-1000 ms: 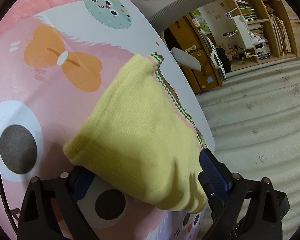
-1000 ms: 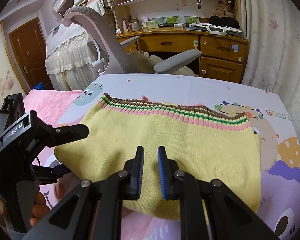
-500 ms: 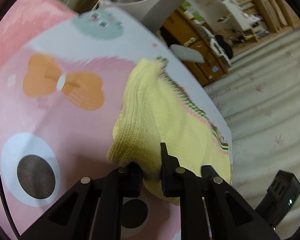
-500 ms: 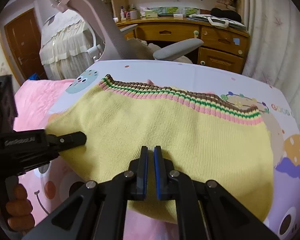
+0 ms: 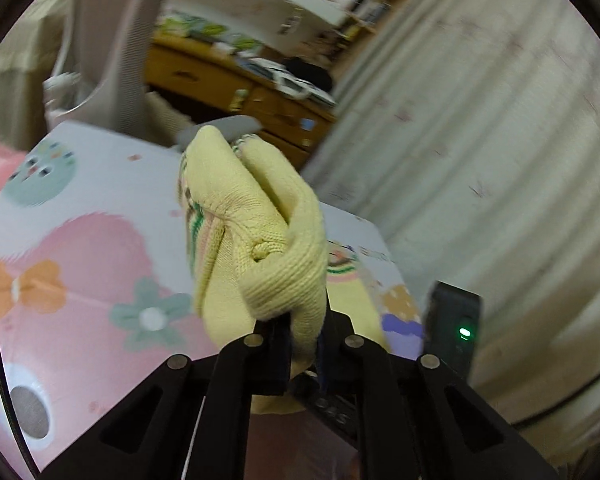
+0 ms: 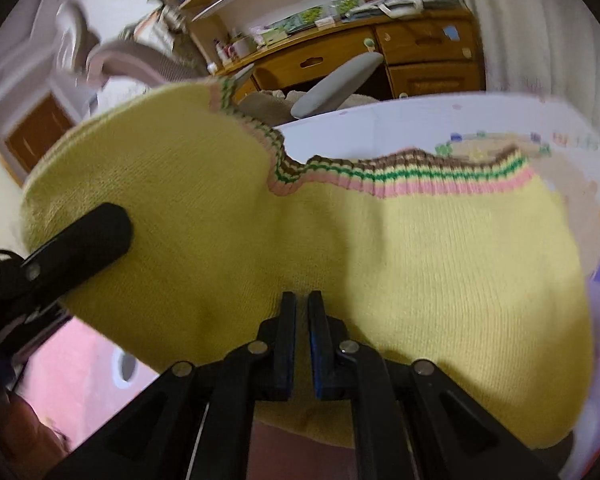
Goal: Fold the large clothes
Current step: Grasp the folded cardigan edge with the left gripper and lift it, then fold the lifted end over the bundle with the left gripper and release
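A yellow knit sweater [image 6: 380,248] with a pink, green and brown striped hem lies partly on a cartoon-print bed cover [image 5: 80,248]. My left gripper [image 5: 302,344] is shut on a bunched edge of the sweater [image 5: 260,240] and holds it lifted above the bed. My right gripper [image 6: 302,320] is shut on the sweater's near edge. The left gripper also shows in the right wrist view [image 6: 80,240], holding up the sweater's left end.
A grey office chair [image 6: 336,80] stands beyond the bed's far edge, in front of a wooden desk [image 6: 420,52] with shelves. A pale curtain [image 5: 480,140] hangs at the right. A brown door [image 6: 36,132] is at the far left.
My left gripper closed on the sweater's left end and has lifted it up and over toward the right. My right gripper closed on the near edge.
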`<state>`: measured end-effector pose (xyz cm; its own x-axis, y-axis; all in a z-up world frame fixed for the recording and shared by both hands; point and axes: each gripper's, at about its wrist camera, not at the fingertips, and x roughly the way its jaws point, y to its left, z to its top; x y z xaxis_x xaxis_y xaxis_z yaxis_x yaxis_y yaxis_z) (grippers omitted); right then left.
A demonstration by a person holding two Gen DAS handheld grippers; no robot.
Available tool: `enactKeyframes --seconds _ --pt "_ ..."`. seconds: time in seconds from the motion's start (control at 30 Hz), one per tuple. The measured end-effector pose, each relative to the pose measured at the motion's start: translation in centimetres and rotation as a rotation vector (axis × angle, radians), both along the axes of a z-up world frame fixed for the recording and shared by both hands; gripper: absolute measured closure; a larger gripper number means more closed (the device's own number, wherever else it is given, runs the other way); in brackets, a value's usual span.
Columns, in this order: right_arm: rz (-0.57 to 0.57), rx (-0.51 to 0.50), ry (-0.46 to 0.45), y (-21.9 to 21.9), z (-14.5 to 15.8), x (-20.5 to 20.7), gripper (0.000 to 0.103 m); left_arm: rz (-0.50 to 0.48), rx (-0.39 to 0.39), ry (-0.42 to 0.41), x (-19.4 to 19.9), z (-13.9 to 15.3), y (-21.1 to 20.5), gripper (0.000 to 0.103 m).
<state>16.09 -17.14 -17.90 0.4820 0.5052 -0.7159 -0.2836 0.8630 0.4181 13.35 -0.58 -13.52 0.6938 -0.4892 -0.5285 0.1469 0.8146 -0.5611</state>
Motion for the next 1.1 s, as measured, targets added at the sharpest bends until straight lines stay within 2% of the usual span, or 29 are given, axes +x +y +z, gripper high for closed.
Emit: enactKeyframes --seconds 0.13,0.33,0.53,0.7,0.8,0.9,0.93,1.03,1.1 --pt "-0.018 0.112 0.033 -1.3 -0.9 0.2 0.098 -0.094 0.032 -0.019 0.5 0.5 -2.5 0.096" --pt "-0.016 0.203 0.101 -2.3 -1.4 0.7 0.098 -0.151 0.061 -0.011 1.1 0.2 -4.4 0.096" --pt "-0.02 0.127 0.136 -3.3 0.0 0.1 0.098 -0.151 0.075 0.007 1.6 -0.2 -4.7 0.096" --pt "-0.054 -0.063 0.024 -5.0 3.3 -1.2 0.098 -0.158 0.094 0.0 1.4 -0.2 -5.1 0.096" --pt "-0.03 -0.139 -0.007 -4.9 3.4 -0.9 0.098 -0.161 0.103 -0.007 1.4 -0.2 -5.3 0.096" --pt "-0.018 -0.148 0.034 -5.0 1.6 -0.1 0.099 -0.173 0.105 -0.017 1.2 0.1 -5.6 0.096" --pt "-0.022 -0.139 0.021 -5.3 1.3 -0.3 0.1 -0.177 0.113 -0.024 1.2 0.2 -5.8 0.096" --pt "-0.04 -0.079 0.015 -6.2 0.6 -0.3 0.101 -0.21 0.138 -0.045 1.0 0.5 -6.6 0.096" --pt "-0.059 -0.002 0.032 -7.1 0.0 0.0 0.103 -0.234 0.151 -0.058 0.9 0.6 -7.2 0.096"
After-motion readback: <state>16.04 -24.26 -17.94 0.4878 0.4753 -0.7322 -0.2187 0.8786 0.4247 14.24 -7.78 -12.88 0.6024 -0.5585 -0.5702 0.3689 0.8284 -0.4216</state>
